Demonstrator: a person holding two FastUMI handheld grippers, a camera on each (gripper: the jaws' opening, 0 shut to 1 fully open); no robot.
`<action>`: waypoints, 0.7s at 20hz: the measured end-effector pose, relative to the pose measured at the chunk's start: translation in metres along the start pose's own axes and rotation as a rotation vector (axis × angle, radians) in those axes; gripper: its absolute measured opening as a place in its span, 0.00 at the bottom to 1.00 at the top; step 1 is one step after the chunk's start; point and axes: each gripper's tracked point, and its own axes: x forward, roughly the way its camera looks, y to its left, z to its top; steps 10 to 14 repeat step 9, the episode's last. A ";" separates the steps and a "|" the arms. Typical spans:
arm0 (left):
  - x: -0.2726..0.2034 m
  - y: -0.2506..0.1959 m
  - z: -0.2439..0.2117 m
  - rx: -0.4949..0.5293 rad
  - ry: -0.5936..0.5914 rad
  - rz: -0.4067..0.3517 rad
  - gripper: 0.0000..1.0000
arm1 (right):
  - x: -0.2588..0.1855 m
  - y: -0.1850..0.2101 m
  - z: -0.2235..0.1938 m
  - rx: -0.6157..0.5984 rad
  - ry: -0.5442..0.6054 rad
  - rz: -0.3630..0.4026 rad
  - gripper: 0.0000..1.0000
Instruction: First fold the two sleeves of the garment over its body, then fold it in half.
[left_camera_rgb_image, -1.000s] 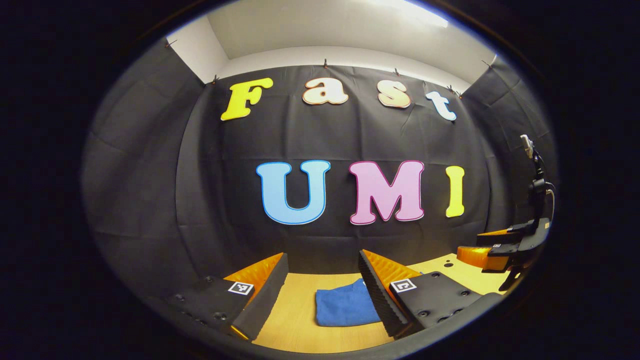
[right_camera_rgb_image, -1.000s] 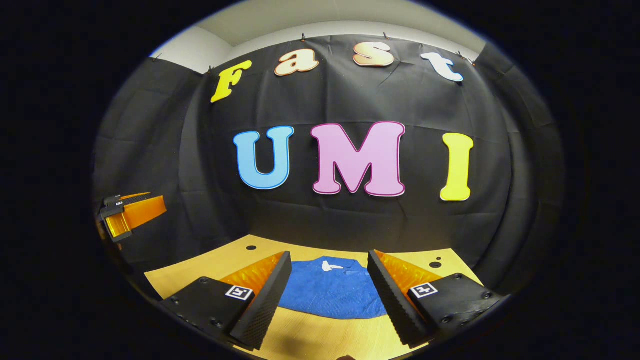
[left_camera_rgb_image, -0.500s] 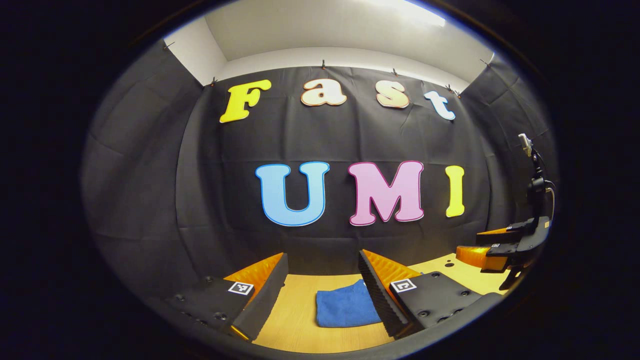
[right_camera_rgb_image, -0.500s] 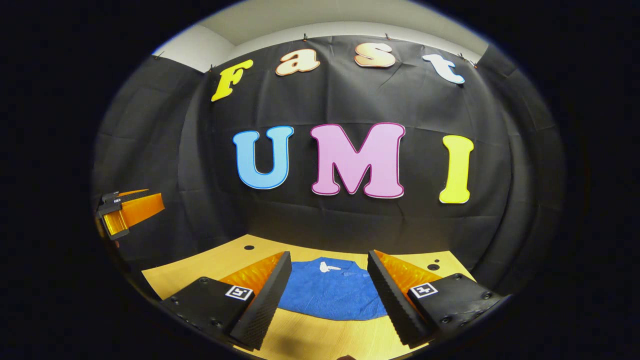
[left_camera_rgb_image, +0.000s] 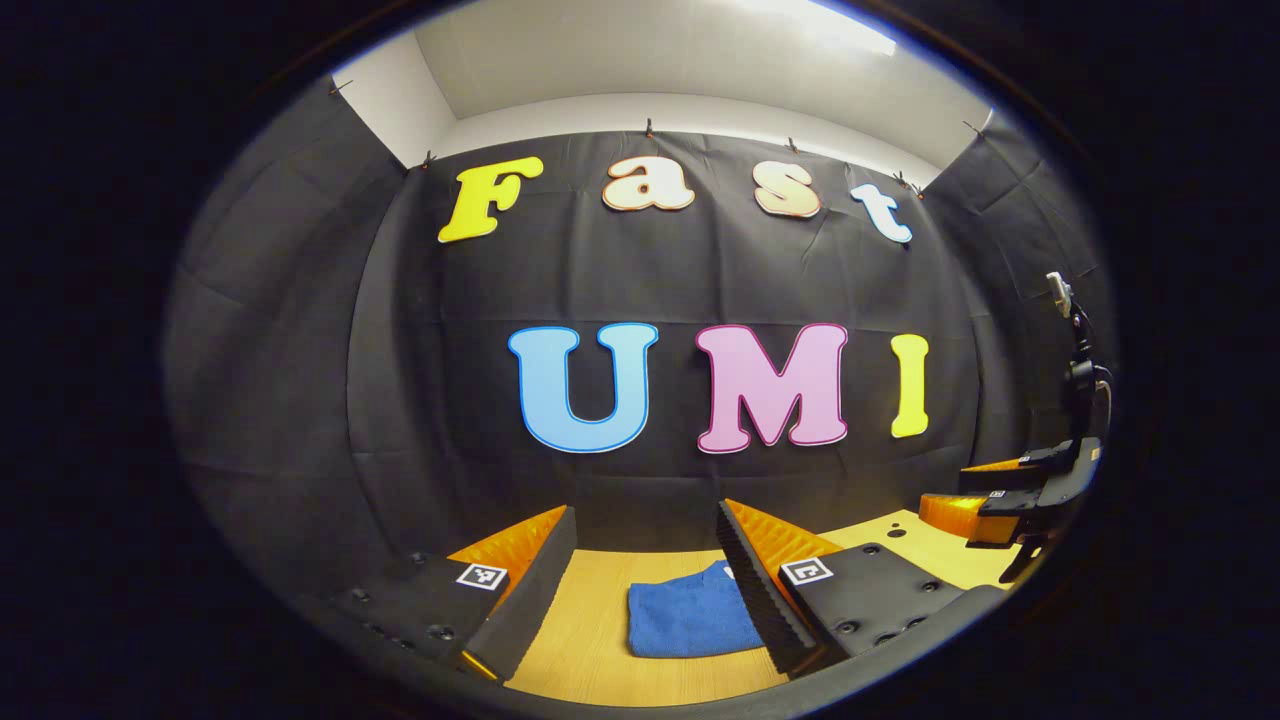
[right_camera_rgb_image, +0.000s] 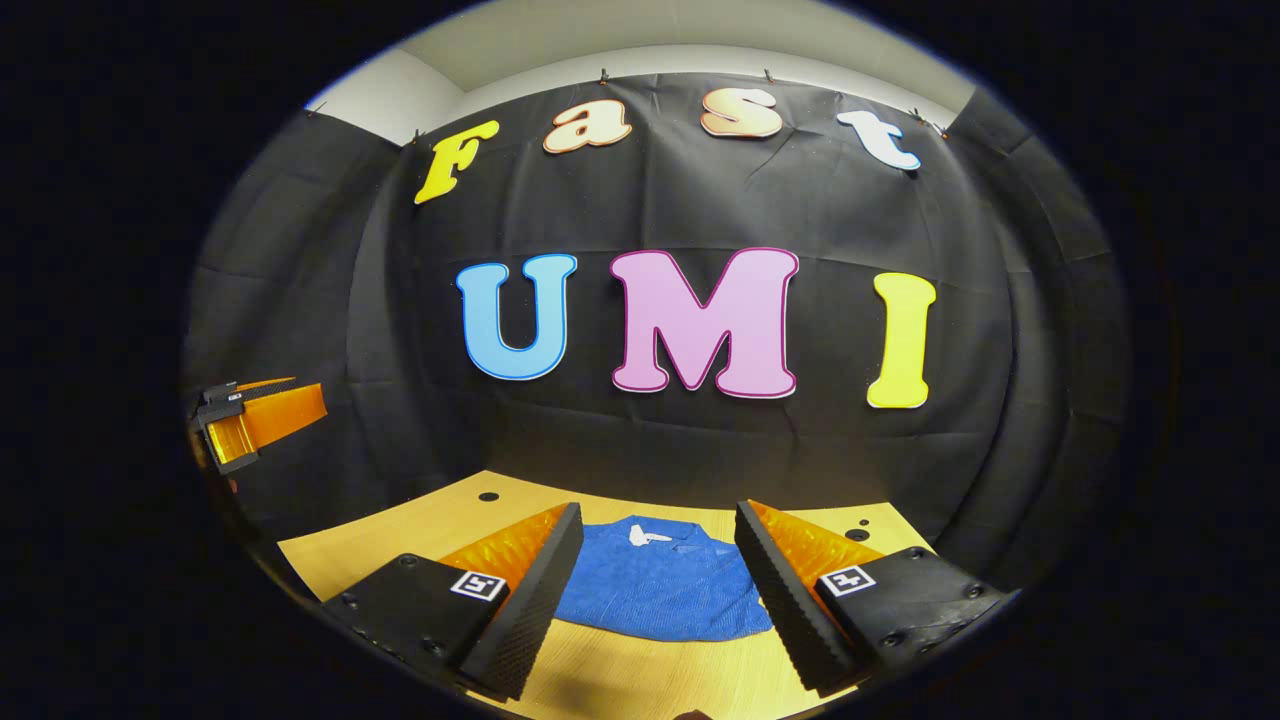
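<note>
Both claws are held released, jaws spread wide, above the near edge of the worktop (right_camera_rgb_image: 420, 525); nothing is gripped. Between the fingers of the right claw (right_camera_rgb_image: 660, 585) the blue garment (right_camera_rgb_image: 665, 590) is seen lying flat just ahead, its collar, marked by a white label, turned toward the far wall. Its long axis is thus taken to run away from this claw, roughly in line with the fingers. Between the fingers of the left claw (left_camera_rgb_image: 645, 585) a blue edge of the garment (left_camera_rgb_image: 690, 620) is seen, squared off on its left side and passing behind the right-hand finger, so the cloth is judged to lie ahead and to the right of that claw.

Whether the sleeves are already laid over the body cannot be told from these angles. The right claw is judged the better centred on the cloth, the left nearer its left edge.

Both tools are held nearly level, tipped slightly down, side by side and well apart. Beyond the worktop the black cloth wall (right_camera_rgb_image: 700, 460) is seen.
</note>
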 end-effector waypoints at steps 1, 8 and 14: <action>0.001 0.000 0.001 0.001 0.001 0.001 0.82 | 0.001 0.001 0.000 0.003 0.001 0.001 0.97; 0.005 0.002 0.003 0.008 -0.006 0.003 0.84 | 0.006 0.009 0.001 -0.007 -0.001 0.019 0.98; 0.005 0.002 0.005 0.011 -0.008 0.002 0.82 | 0.007 0.010 0.001 -0.006 0.001 0.020 0.98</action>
